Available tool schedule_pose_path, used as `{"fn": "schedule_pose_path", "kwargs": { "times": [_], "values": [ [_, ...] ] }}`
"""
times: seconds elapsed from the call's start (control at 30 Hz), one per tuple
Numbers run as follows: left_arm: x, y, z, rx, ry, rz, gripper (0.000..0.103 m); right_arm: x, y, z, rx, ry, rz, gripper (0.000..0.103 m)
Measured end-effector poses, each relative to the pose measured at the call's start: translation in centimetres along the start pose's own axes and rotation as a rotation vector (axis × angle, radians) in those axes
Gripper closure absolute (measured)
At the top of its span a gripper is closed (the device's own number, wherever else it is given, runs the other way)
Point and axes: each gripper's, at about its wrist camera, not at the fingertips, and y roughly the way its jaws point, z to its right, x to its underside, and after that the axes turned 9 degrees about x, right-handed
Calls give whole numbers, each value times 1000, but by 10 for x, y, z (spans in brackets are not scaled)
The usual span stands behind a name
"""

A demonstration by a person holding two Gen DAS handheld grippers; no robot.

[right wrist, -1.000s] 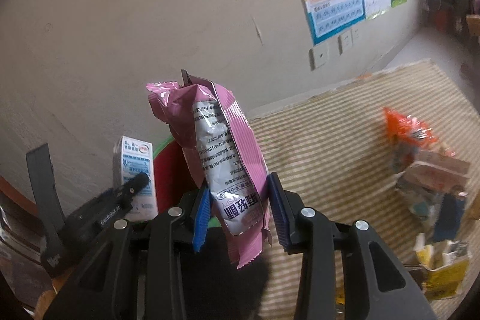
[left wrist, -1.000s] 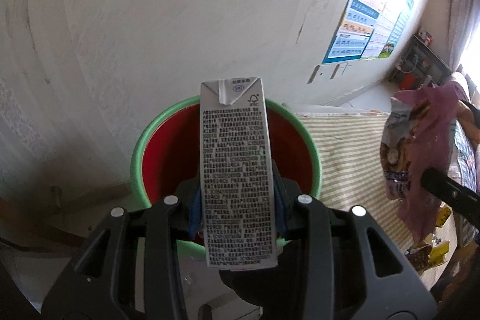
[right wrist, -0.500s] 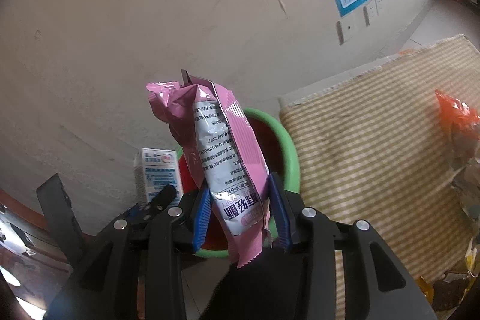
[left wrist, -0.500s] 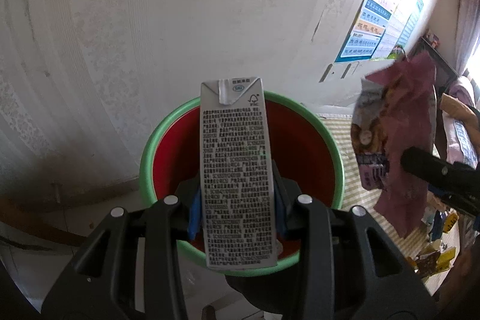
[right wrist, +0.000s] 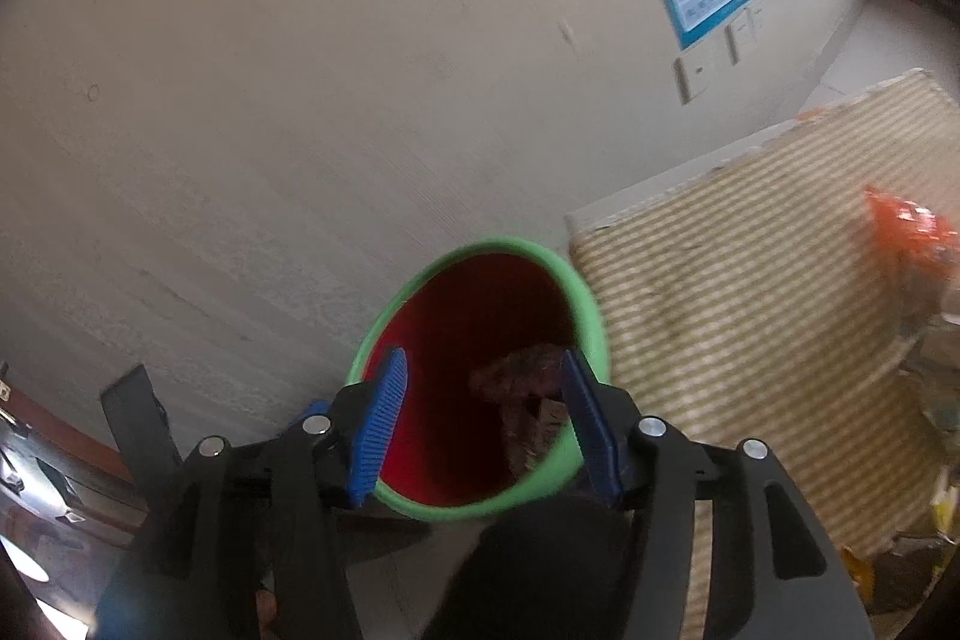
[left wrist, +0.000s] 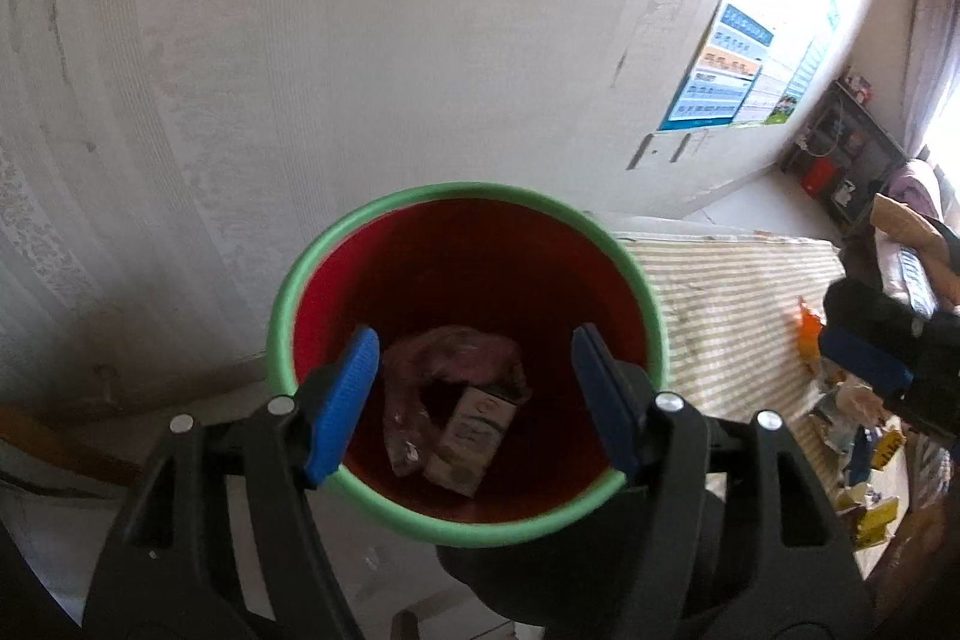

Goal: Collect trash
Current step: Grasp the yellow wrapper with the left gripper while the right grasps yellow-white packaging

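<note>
Spreading both sets of jaws over the bin, we have nothing between the blue pads: the left gripper (left wrist: 474, 394) is opening with only air inside it, and the right gripper (right wrist: 480, 412) is opening likewise, empty. Both hang above the mouth of the red bin (left wrist: 651, 316), whose green rim rings each view.

To finish this release well, we judge it best to keep each gripper over the opening until the jaws stand fully apart, then lift clear without brushing the rim, since a knock could tip the bin.

At the bottom lie the milk carton (left wrist: 471, 430) and the pink wrapper (left wrist: 444, 364), touching. The carton lies tilted, one end facing up toward us, its long axis slanting from lower left to upper right in the left wrist view. The wrapper is crumpled and curled beside it, so its long axis is hard to tell.

Beyond the bin, more litter, an orange packet (right wrist: 906, 226) among it, waits on the striped mat (right wrist: 750, 292).
</note>
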Motion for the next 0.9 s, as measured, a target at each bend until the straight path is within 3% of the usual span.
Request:
{"fn": "schedule_pose_path", "kwargs": {
  "times": [0.23, 0.37, 0.5, 0.6, 0.77, 0.83, 0.9],
  "values": [
    [1, -9, 39, 81, 60, -13, 39, 30, -56, 62, 186, 5, 64, 45],
    [9, -10, 73, 137, 112, -44, 39, 51, -94, 122, 337, 92, 98, 40],
    [27, -3, 113, 215, 166, -124, 39, 84, -130, 186, 556, 216, 141, 31],
    [48, 4, 144, 264, 229, -198, 39, 109, -136, 229, 516, 377, 103, 31],
    [84, 10, 190, 317, 355, -309, 39, 134, -118, 250, 377, 496, 25, 31],
    [96, 14, 203, 325, 395, -346, 38, 137, -112, 255, 334, 505, 19, 40],
    [105, 18, 210, 325, 424, -381, 38, 136, -110, 257, 278, 514, 4, 67]
  ]
}}
